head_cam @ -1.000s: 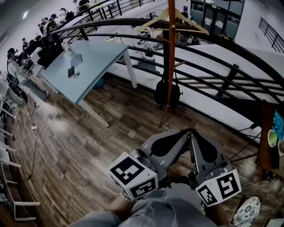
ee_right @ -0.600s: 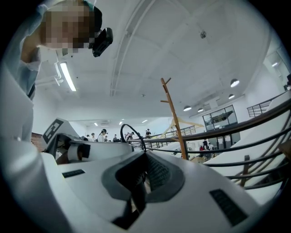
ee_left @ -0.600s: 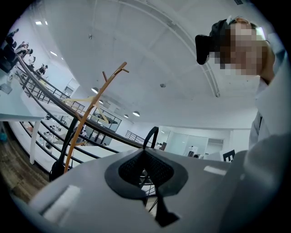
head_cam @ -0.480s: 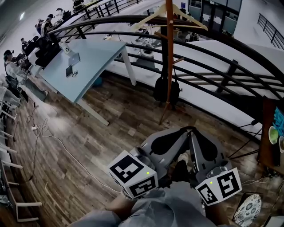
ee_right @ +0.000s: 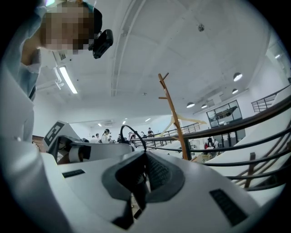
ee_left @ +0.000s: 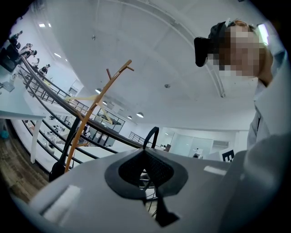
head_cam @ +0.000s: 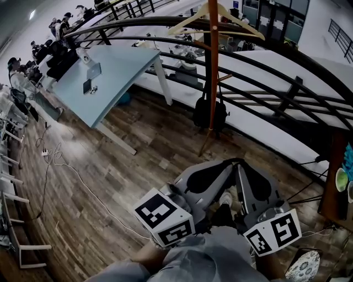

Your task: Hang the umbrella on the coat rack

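Note:
The wooden coat rack [head_cam: 213,66] stands by the curved railing, with a wooden hanger [head_cam: 220,16] near its top. A black bundle [head_cam: 208,115], seemingly the folded umbrella, hangs by a strap low on the pole. It also shows in the left gripper view [ee_left: 57,167]. My left gripper [head_cam: 230,165] and right gripper [head_cam: 240,166] are close to my body, well short of the rack, tips nearly together. Both are shut and hold nothing [ee_left: 146,152] [ee_right: 144,157]. The rack rises beyond them [ee_left: 91,109] [ee_right: 175,118].
A pale blue table [head_cam: 110,77] with small devices stands at the left. The dark railing [head_cam: 276,71] runs behind the rack. A cable [head_cam: 71,176] lies on the wood floor. Several people [head_cam: 55,33] sit far left. A dark cabinet [head_cam: 333,182] is at the right.
The head view has shifted a little. Both grippers keep their place near my body and stay shut. The black bundle still hangs on the rack.

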The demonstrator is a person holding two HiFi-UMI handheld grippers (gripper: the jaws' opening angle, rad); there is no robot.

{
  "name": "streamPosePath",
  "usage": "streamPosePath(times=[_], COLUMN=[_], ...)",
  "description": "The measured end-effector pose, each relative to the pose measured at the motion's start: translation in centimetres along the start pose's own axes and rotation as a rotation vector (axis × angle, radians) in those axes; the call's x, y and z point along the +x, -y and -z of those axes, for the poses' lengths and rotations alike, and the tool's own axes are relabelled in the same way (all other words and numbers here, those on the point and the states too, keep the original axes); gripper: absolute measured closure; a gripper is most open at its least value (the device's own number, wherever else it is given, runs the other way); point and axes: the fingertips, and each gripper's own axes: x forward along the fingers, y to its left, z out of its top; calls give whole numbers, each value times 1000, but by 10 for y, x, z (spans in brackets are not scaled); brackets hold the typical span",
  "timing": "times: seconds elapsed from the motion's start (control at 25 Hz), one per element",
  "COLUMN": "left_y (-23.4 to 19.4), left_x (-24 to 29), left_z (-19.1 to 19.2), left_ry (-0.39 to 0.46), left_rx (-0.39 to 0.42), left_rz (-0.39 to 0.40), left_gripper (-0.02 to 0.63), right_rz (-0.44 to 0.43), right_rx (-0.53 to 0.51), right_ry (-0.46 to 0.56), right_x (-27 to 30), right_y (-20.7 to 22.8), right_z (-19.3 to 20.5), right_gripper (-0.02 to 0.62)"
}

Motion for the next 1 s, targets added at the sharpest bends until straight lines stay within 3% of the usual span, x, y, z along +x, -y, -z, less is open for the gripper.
streamPosePath(times=[1.0], left_y=[-50], left_x=[130], left_z=[-28], left_ry=[54], left_rx=[16], left_rz=[-144], left_gripper=[601], right_rz=[-202], right_rx=[13], right_ry=[-45], right_x=[65], right_y=[124], right_z=[-31], right_gripper=[595])
